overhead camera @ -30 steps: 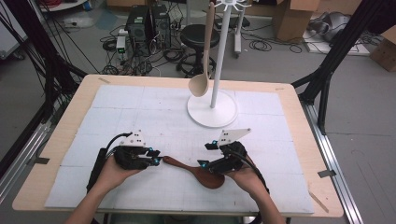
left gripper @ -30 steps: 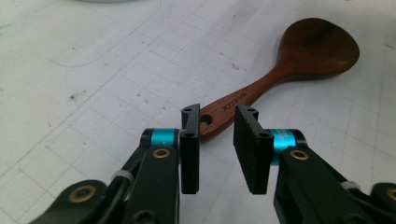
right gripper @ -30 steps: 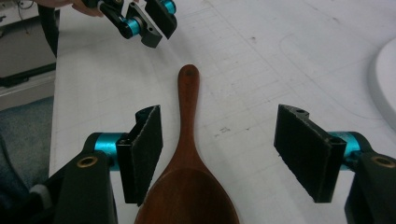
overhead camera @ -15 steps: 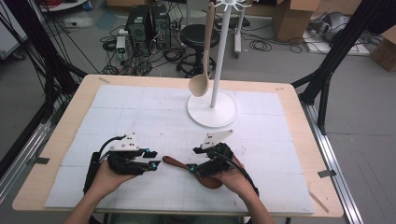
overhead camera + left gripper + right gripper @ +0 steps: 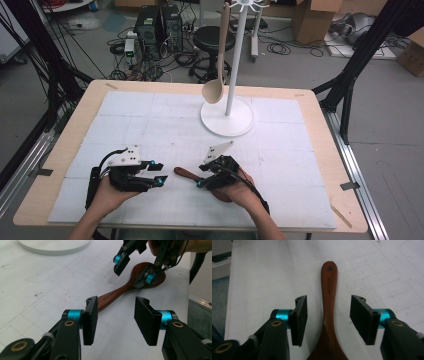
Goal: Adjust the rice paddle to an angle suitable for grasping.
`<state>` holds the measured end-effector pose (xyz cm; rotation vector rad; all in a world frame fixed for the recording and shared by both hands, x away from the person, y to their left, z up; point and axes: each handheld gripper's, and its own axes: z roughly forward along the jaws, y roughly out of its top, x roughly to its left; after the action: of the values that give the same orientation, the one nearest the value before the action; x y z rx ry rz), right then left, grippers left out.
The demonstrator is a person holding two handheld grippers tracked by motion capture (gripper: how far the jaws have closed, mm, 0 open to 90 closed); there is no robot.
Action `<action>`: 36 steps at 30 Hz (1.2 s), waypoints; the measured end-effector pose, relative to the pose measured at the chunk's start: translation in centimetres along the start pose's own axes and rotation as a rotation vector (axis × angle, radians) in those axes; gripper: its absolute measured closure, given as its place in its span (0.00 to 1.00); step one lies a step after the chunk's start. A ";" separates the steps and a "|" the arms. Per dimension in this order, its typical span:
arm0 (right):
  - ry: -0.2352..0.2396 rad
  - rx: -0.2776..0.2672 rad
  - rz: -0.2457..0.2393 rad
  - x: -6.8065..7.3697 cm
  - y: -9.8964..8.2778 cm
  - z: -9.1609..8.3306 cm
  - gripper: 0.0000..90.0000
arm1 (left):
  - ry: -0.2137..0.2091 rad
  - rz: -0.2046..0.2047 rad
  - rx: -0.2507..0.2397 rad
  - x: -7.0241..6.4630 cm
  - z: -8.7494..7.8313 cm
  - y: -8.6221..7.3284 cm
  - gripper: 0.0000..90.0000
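Note:
A dark brown wooden spoon [image 5: 184, 173] lies flat on the white mat, its bowl under the right hand. My right gripper [image 5: 200, 176] straddles its neck. In the right gripper view the handle [image 5: 329, 287] runs up between the two pads, with a gap on each side; these jaws have just been closing, and my right gripper [image 5: 328, 317] is open. My left gripper [image 5: 159, 172] sits just left of the handle's end, open with nothing between its pads, its jaws having just been opening. In the left gripper view the spoon [image 5: 112, 295] lies beyond my left gripper [image 5: 116, 317], the right gripper [image 5: 133, 267] over it.
A white stand [image 5: 227, 117] with a round base rises at the middle back of the mat. A pale wooden spoon [image 5: 215, 90] hangs from its top hooks. The wooden table edge [image 5: 320, 125] frames the mat. Boxes, cables and a stool sit on the floor behind.
My right gripper has slid left and down along the dark spoon, from its bowl to its neck. My left gripper has drawn back a little from the handle's end.

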<state>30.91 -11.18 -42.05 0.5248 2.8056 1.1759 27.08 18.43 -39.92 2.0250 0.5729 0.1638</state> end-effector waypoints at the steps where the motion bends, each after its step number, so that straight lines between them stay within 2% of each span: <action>1: 0.001 0.011 -0.004 0.0 0.1 0.2 0.57 | 0.000 0.001 0.000 0.0 0.0 0.0 0.60; 9: 0.005 0.087 -0.035 0.3 0.4 1.7 0.71 | 0.006 0.004 -0.011 0.1 -0.1 0.0 0.56; 13: -0.025 0.119 -0.069 0.4 0.4 2.1 0.78 | 0.009 0.003 -0.012 0.1 -0.1 -0.1 0.55; 15: -0.032 0.119 -0.075 0.4 0.4 2.1 0.84 | 0.009 0.002 -0.012 0.1 0.0 -0.1 0.55; 21: -0.019 0.120 -0.081 0.2 0.4 2.0 0.86 | 0.007 -0.003 -0.025 0.1 -0.2 0.0 0.55; 24: -0.017 0.113 -0.065 0.2 0.2 2.1 0.84 | 0.006 -0.009 -0.032 0.1 -0.2 0.0 0.55; 30: 0.003 0.107 -0.059 -0.1 0.2 2.0 0.86 | 0.014 -0.008 -0.024 0.2 0.0 -0.1 0.51; 32: 0.020 0.097 -0.049 -0.3 0.0 1.9 0.86 | 0.012 -0.019 -0.019 0.3 0.1 -0.1 0.49; 36: 0.020 0.052 -0.058 -0.3 -0.2 1.4 0.87 | 0.017 -0.030 -0.008 0.5 0.3 -0.2 0.45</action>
<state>31.39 -10.49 -43.17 0.4344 2.8545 1.1074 27.52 18.48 -40.25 2.0075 0.6123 0.1653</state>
